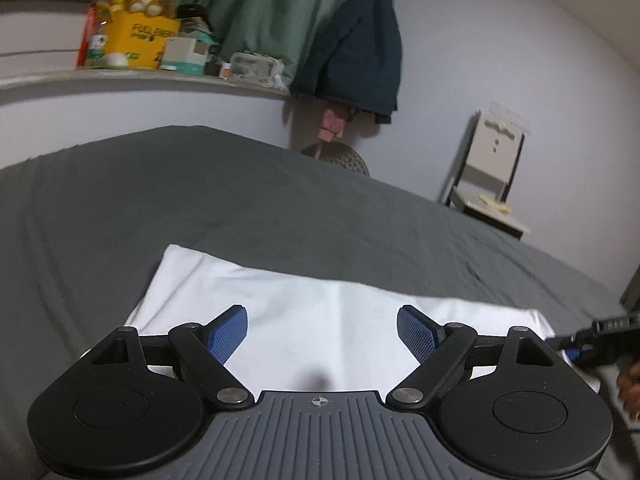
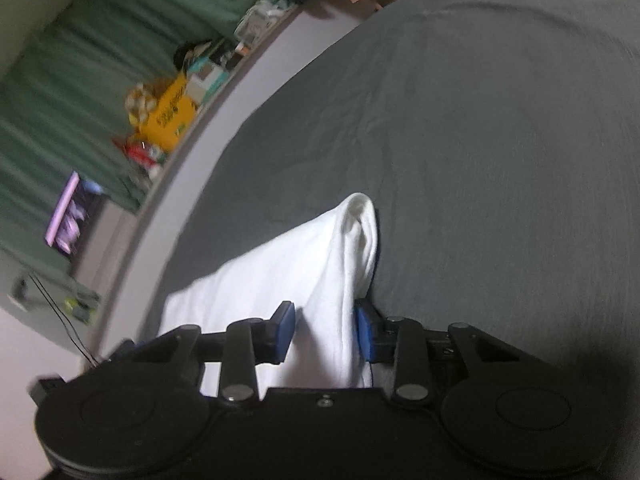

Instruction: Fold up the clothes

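Observation:
A white garment (image 1: 320, 320) lies folded into a long rectangle on the dark grey bed sheet (image 1: 240, 200). My left gripper (image 1: 322, 334) hovers over its middle, wide open, with nothing between the blue pads. In the right wrist view, the right gripper (image 2: 325, 330) has its jaws drawn in around a raised fold of the white garment (image 2: 320, 264) at its right end; the cloth fills the gap between the pads. The right gripper (image 1: 596, 338) also shows in the left wrist view at the garment's right edge, with a hand behind it.
A shelf (image 1: 140, 76) along the wall behind the bed holds a yellow box (image 1: 140, 40), a plush toy and small boxes. A dark jacket (image 1: 360, 48) hangs by green curtains. A chair (image 1: 492, 176) stands beyond the bed's far right side.

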Motion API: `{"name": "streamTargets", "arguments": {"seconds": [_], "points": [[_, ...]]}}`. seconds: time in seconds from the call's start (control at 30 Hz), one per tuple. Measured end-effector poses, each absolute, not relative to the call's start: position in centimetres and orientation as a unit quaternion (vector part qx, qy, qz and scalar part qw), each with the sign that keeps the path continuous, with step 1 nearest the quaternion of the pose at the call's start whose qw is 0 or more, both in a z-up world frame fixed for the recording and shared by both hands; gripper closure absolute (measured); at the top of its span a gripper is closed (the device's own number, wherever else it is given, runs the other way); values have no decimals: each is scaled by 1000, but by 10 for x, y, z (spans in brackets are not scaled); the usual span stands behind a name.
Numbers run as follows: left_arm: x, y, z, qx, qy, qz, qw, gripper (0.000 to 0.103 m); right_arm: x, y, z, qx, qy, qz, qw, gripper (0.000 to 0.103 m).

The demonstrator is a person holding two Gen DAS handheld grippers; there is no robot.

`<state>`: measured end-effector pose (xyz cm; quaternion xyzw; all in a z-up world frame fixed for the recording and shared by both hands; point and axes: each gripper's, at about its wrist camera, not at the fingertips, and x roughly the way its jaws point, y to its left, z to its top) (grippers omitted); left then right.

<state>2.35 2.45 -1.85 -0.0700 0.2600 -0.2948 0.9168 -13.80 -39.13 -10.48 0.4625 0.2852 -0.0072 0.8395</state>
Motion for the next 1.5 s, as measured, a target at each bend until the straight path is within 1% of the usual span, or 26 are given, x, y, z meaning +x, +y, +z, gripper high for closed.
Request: {"name": "streamTargets", "arguments": {"seconds": [0.03, 0.17, 0.27, 0.33, 0.37, 0.53, 0.57, 0.6, 0.8, 1.03, 1.13, 1.3, 1.5], "points": [[25, 26, -20, -77, 261, -292, 917, 18, -138, -392, -105, 469, 284, -10, 836, 70], [30, 28, -25, -88, 264, -289, 916, 18, -133, -383, -98, 427, 293, -10, 855, 66], [32, 23, -27, -79, 265, -296, 914, 18, -131, -384, -96, 423, 302, -12, 854, 66], [33, 17, -29, -70, 268, -299, 913, 18, -129, -386, -94, 424, 311, -16, 851, 70], [32, 16, -29, -67, 268, -299, 913, 18, -129, -387, -93, 422, 317, -20, 849, 75], [29, 12, -32, -71, 276, -292, 913, 18, -123, -378, -85, 395, 338, -35, 853, 83], [29, 13, -33, -73, 276, -289, 914, 18, -122, -375, -84, 388, 339, -38, 856, 86], [29, 15, -33, -74, 276, -287, 914, 18, -123, -375, -83, 396, 337, -38, 853, 92], [30, 21, -37, -86, 277, -269, 918, 18, -123, -366, -58, 383, 323, -40, 865, 94], [34, 30, -35, -101, 270, -256, 923, 18, -107, -341, -4, 375, 322, -13, 869, 94], [34, 36, -34, -114, 267, -242, 926, 18, -91, -324, 23, 367, 321, 7, 873, 96], [40, 47, -36, -145, 267, -212, 929, 18, -56, -282, 58, 353, 325, 43, 876, 97], [46, 65, -40, -186, 255, -169, 934, 18, 1, -223, 76, 293, 357, 77, 884, 97]]}}
